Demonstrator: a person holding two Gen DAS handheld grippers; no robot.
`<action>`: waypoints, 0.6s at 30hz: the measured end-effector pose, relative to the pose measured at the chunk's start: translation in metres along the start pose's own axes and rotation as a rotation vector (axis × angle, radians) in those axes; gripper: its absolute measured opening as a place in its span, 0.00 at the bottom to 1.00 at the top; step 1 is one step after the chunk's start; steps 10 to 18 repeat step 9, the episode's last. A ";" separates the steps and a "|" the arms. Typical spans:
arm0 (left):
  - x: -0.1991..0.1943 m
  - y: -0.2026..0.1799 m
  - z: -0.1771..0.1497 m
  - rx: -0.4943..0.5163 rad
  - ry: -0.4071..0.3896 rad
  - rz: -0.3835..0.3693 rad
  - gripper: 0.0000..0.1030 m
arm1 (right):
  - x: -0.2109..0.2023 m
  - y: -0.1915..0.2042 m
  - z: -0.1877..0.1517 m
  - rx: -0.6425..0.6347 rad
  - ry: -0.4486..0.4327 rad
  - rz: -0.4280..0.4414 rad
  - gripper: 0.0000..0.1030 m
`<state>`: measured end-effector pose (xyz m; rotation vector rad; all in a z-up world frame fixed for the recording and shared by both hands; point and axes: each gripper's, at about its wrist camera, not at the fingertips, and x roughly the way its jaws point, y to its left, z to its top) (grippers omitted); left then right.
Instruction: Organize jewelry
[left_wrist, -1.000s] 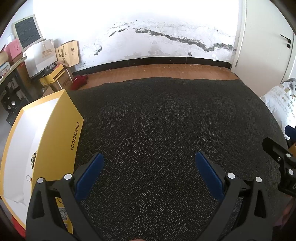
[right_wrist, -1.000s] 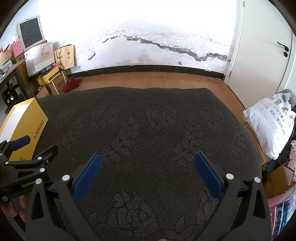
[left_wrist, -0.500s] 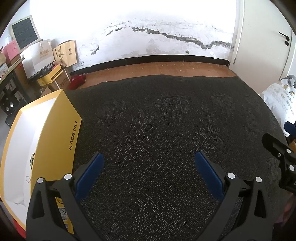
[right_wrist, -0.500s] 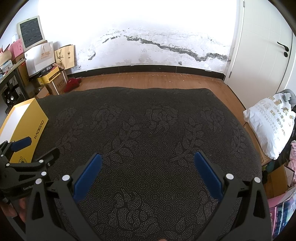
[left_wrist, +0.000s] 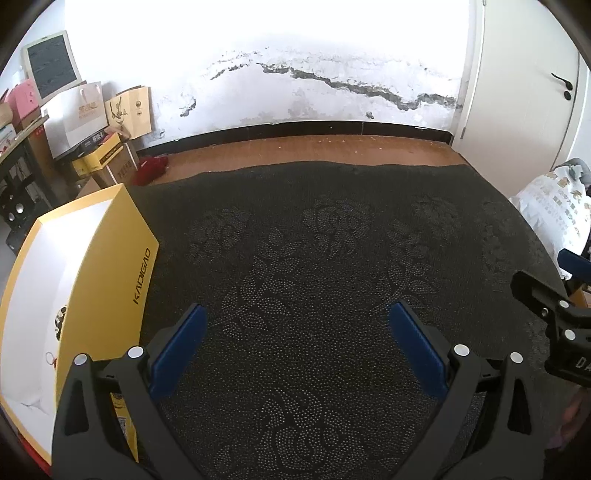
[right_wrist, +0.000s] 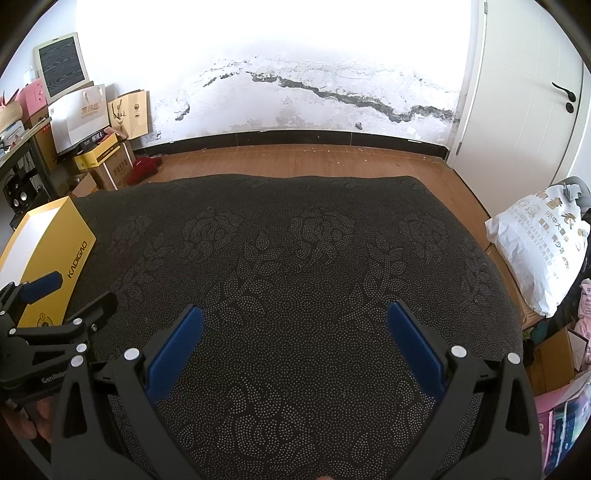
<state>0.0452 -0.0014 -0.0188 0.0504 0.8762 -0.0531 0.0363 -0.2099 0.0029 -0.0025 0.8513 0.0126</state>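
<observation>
Matt dotted cloth (left_wrist: 314, 258); glossy cardboard box (left_wrist: 110, 266).

"KADIGAO" in black capitals on side of yellow box (left_wrist: 110, 280), left of frame in both views. "GenRobo…", cut off, on black body of left gripper (right_wrist: 55, 291), lower left of right wrist view. "DA…", cut off, on right gripper (left_wrist: 554, 291), right edge of left wrist view. Print on white bag (right_wrist: 539, 243) and paper bags (right_wrist: 79, 110) too small to read.

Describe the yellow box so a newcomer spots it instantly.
Start at the dark floral-patterned cloth that covers the work surface. On its left edge sits the open yellow box, white inside. Only it bears KADIGAO on its side; the other boxes are stacked by the wall.
</observation>
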 end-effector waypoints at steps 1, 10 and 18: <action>0.000 0.000 0.001 -0.002 0.003 -0.003 0.94 | 0.000 0.000 0.000 0.000 0.001 0.001 0.94; 0.001 0.002 0.000 -0.018 0.012 0.003 0.94 | -0.001 -0.002 0.000 0.002 -0.003 0.002 0.94; 0.001 0.002 0.000 -0.018 0.012 0.003 0.94 | -0.001 -0.002 0.000 0.002 -0.003 0.002 0.94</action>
